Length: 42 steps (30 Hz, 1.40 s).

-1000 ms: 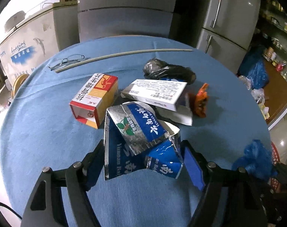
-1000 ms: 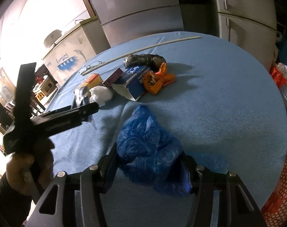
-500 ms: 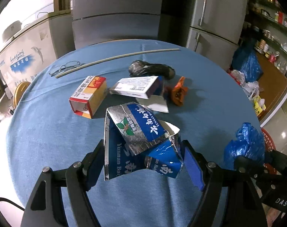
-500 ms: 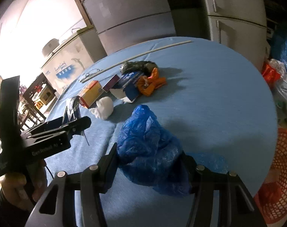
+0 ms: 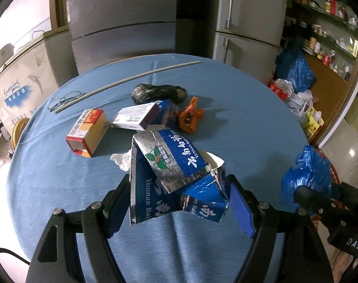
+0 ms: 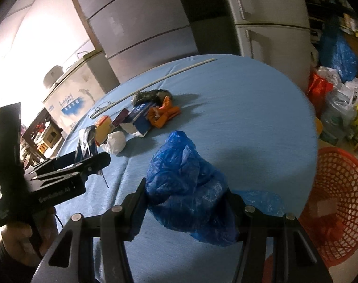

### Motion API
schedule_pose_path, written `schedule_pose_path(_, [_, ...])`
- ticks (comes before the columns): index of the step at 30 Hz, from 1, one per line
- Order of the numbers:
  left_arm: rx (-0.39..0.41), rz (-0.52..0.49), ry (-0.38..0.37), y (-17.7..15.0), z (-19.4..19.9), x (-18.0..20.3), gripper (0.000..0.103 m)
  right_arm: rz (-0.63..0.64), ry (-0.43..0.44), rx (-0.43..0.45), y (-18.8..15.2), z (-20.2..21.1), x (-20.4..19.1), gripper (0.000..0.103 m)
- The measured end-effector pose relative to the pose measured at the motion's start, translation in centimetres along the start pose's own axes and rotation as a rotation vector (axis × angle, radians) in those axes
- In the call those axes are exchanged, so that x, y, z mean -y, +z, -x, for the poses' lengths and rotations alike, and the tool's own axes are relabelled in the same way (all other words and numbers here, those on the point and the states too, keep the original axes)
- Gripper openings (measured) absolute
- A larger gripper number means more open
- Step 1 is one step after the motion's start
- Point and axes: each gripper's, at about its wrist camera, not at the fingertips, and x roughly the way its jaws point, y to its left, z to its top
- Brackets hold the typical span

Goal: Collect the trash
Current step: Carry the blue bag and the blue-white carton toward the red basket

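My left gripper (image 5: 179, 200) is shut on a torn blue and silver carton (image 5: 174, 176) and holds it above the round blue table (image 5: 237, 141). My right gripper (image 6: 187, 210) is shut on a crumpled blue plastic bag (image 6: 186, 188) near the table's right edge; the bag also shows in the left wrist view (image 5: 308, 176). A red mesh basket (image 6: 336, 202) stands on the floor to the right of the table. The left gripper with the carton shows in the right wrist view (image 6: 84, 162).
On the table lie a red and yellow box (image 5: 87, 129), a white and blue box (image 5: 141, 116), an orange wrapper (image 5: 190, 118), a black bag (image 5: 157, 92), a white tissue (image 5: 121, 160), glasses (image 5: 65, 99) and a long white rod (image 5: 131, 80). Fridges stand behind.
Both grippers have pulled back and lifted from the table with their loads. The right gripper has swung right, so the red basket has come into its view.
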Motion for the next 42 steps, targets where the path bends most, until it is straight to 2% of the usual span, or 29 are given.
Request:
schedule_pose_path(19, [-0.001, -0.109, -0.054, 0.6, -0.1, 6.2, 0.078, -0.157, -0.136, 0.073, -1.1, 4.9, 8.6, 0.059])
schedule_pose_path(42, [-0.004, -0.263, -0.142, 1.6, -0.9, 14.8, 0.079, -0.253, -0.239, 0.133, -1.5, 8.3, 14.1, 0.059])
